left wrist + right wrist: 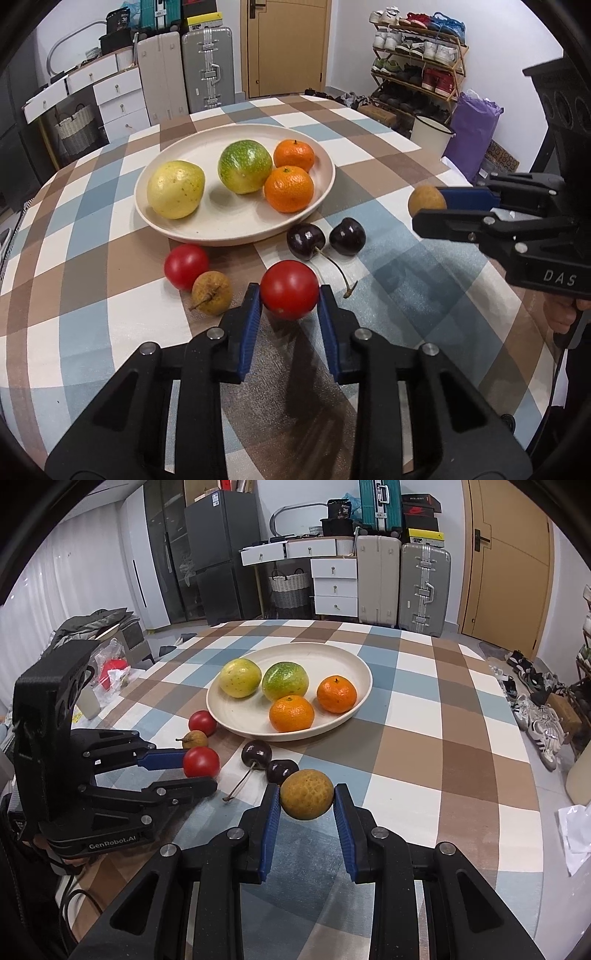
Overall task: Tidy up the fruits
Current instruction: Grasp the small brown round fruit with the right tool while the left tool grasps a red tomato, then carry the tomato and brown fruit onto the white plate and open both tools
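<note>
The left gripper [289, 295] clamps a red tomato [289, 289] near the plate [236, 230]; the right gripper [306, 798] clamps a brown longan [306, 794] beside two dark cherries [256, 752] on the checked tablecloth [424, 746]

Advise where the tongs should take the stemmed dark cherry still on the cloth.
Grip the stemmed cherry across its round body, from above, pads left and right of it. Its stem trails toward the camera, and the second cherry sits beside it, leaving a narrow gap.
</note>
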A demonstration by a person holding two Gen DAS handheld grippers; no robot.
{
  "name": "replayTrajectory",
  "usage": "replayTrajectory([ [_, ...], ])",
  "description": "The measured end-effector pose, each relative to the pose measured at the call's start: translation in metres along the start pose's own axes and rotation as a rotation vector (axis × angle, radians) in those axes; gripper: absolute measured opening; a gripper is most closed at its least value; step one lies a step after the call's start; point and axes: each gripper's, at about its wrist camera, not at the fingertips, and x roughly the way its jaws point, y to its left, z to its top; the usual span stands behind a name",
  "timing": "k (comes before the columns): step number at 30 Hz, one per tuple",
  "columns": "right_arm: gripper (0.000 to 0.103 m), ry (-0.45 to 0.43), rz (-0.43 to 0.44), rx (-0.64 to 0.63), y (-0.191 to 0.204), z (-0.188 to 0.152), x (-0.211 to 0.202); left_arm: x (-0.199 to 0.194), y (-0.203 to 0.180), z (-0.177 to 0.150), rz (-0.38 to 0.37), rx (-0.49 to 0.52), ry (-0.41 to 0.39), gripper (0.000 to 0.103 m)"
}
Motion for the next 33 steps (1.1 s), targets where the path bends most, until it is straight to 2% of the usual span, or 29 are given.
replayTrajectory([
  [9, 0.03, -0.023, 0.047, 0.007, 0.01, 0.008, -0.004, -0.023, 0.017, 0.01, -0.018, -0.058, -0.092, 0.028],
  [17, 0.03, -0.053, 0.054, -0.005, 0.014, 0.03, -0.005, -0.045, 0.037, 0.021, 0.011, -0.103, -0.168, 0.028],
  [33, 0.03, -0.079, 0.079, 0.074, 0.0, 0.063, 0.012, -0.042, 0.058, 0.04, 0.051, -0.142, -0.197, 0.028],
])
